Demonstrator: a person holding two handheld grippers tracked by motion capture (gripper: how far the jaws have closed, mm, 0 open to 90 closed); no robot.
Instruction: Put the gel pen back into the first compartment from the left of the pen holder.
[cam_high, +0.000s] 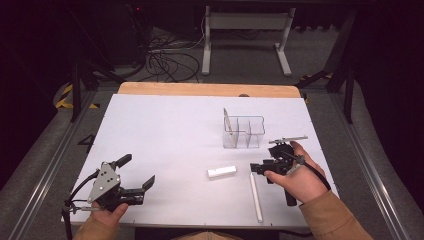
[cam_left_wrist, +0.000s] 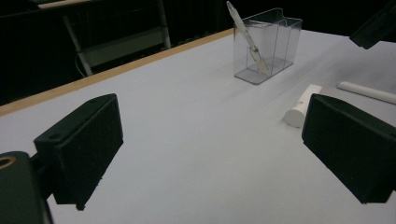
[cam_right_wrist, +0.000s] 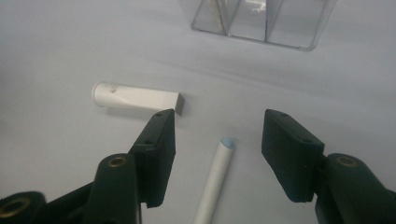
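While the right gripper (cam_right_wrist: 217, 156) hangs low over the white table (cam_high: 165, 130), its jaws stand apart with the long white tube (cam_right_wrist: 215, 179) lying between them, untouched by either pad; the tube's pale blue tip points away from the gripper. Just beyond the jaw seen at left in the right gripper view lies a short white tube (cam_right_wrist: 136, 99), flat on the table, clear of the pad. Farther ahead stands a clear plastic organiser (cam_right_wrist: 264, 21) with a thin white stick (cam_high: 227, 121) leaning in its end compartment. The left gripper (cam_high: 136, 172) rests well apart at the near edge, jaws spread wide, holding nothing.
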